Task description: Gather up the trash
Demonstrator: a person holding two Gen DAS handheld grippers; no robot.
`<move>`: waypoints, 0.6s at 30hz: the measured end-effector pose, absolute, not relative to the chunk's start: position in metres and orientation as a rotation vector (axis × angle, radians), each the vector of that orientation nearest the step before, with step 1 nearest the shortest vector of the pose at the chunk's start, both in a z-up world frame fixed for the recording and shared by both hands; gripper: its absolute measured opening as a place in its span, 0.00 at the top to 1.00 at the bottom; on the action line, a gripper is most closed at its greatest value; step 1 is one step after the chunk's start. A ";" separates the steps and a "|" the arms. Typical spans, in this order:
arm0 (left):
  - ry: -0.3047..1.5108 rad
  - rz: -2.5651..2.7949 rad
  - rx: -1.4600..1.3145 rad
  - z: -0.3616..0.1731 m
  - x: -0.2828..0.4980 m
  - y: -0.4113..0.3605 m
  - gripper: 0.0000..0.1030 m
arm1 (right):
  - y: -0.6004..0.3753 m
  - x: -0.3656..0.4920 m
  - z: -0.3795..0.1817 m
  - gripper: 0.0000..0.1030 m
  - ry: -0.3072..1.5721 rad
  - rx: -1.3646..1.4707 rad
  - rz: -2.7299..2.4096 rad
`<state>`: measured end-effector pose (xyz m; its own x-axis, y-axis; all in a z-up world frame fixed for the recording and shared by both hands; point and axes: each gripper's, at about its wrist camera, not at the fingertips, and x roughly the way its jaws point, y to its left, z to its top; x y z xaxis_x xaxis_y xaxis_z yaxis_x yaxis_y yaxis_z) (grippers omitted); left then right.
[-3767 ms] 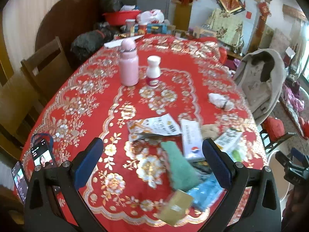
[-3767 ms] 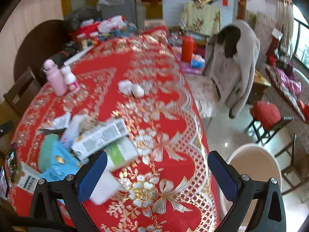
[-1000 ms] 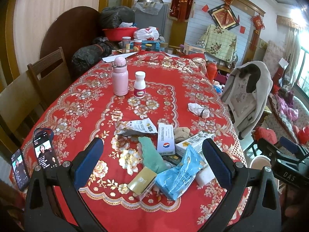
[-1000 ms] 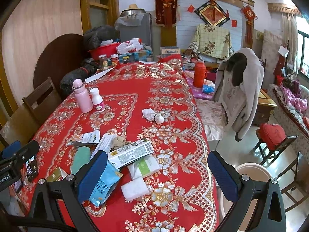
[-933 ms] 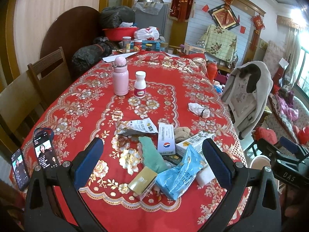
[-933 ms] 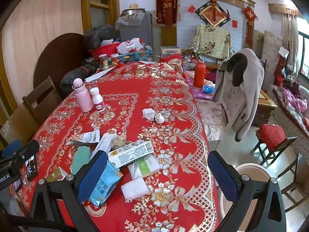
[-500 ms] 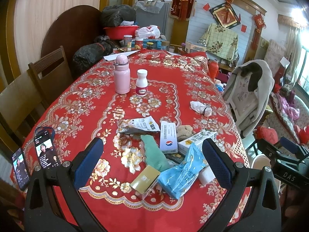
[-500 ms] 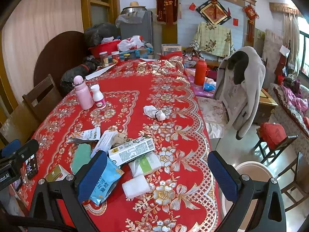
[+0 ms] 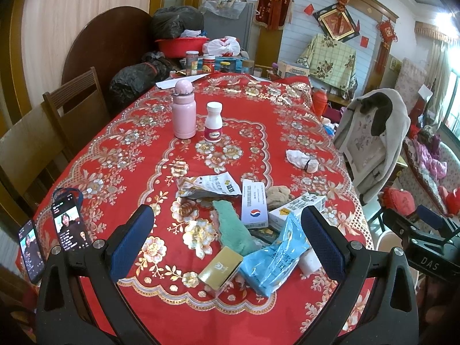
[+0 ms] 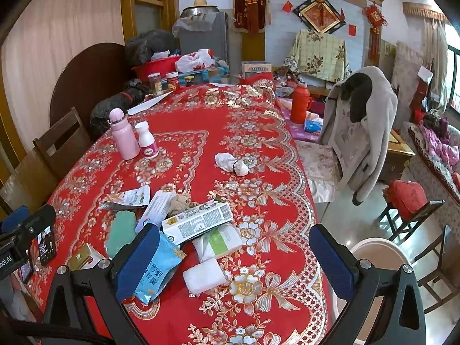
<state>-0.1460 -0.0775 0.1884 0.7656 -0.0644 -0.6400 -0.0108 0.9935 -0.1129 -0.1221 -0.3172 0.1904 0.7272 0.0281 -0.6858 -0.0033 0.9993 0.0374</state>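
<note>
A: What do my two wrist views show?

B: My left gripper (image 9: 227,241) hangs above the near edge of the bench (image 9: 120,155), its jaws spread wide and holding nothing. My right gripper (image 10: 234,261) hangs over the same edge nearer the right corner, jaws likewise spread and empty.

A: Where is the trash?

B: Heaped on the red cloth just ahead of both grippers. A blue snack bag (image 9: 273,261) lies nearest, touching a gold box (image 9: 220,267) on its left and a white foam block (image 10: 204,274) on its right. Behind these lie a green cloth (image 9: 233,230), a blue-and-white flat box (image 9: 254,204), a milk carton (image 10: 198,222) resting across the pile, a tissue pack (image 10: 221,241), a torn white wrapper (image 9: 210,187) and a brown crumpled wad (image 9: 277,194).

A: And apart from the heap?

B: A knotted white bundle (image 10: 231,164) lies well apart, toward the right edge. A pink flask (image 9: 184,113) and white bottle (image 9: 213,126) stand upright, side by side, further back. A pale bin (image 10: 379,261) stands on the floor beside the bench.
</note>
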 end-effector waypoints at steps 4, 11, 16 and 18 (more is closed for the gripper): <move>0.710 -0.025 -0.117 0.184 -0.145 -0.069 0.01 | -0.315 -0.120 0.187 0.00 0.770 0.029 0.017; 0.730 -0.014 -0.122 0.181 -0.142 -0.066 0.01 | -0.315 -0.118 0.181 0.00 0.799 0.032 0.031; 0.742 -0.003 -0.129 0.178 -0.142 -0.062 0.01 | -0.314 -0.116 0.175 0.00 0.819 0.039 0.040; 0.746 0.000 -0.132 0.178 -0.142 -0.061 0.01 | -0.313 -0.116 0.174 0.00 0.823 0.035 0.040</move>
